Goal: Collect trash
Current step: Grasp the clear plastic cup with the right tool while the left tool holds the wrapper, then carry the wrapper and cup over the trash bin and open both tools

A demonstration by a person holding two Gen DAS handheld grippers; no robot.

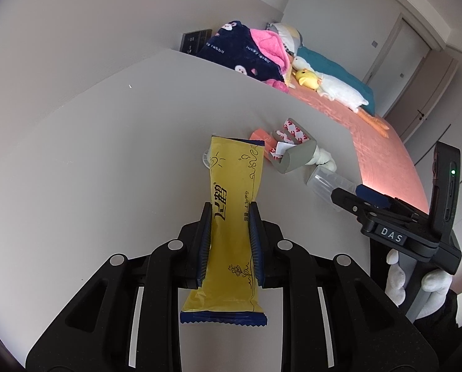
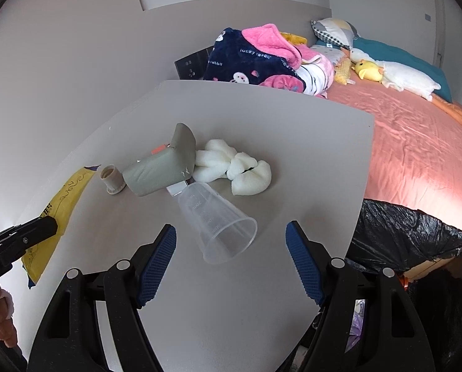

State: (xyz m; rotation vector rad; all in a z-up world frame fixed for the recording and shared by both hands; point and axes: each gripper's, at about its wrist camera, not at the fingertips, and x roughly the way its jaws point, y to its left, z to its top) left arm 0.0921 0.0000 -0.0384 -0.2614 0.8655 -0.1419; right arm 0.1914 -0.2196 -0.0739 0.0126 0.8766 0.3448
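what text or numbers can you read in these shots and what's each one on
"飞鹤" in large characters on the yellow wrapper; the small print beside it is too blurred to read.
"DAS" on the right gripper, on a small tag on its body in the left wrist view.
"lucky rabbit" on the navy blanket.
"20ml" on the clear measuring cup; its other marks are too faint.
Red marks on the tape backing: unreadable.

This is a bedroom in a home. A bed (image 2: 417, 142) with a salmon-pink sheet stands just beside the pale surface (image 2: 262, 124). On it lie a navy and pink fleece blanket (image 2: 255, 59), a patterned pillow (image 2: 333, 31), a teal cover (image 2: 398, 52) and plush ducks (image 2: 367, 69). Closet doors (image 1: 401, 49) line the far wall.
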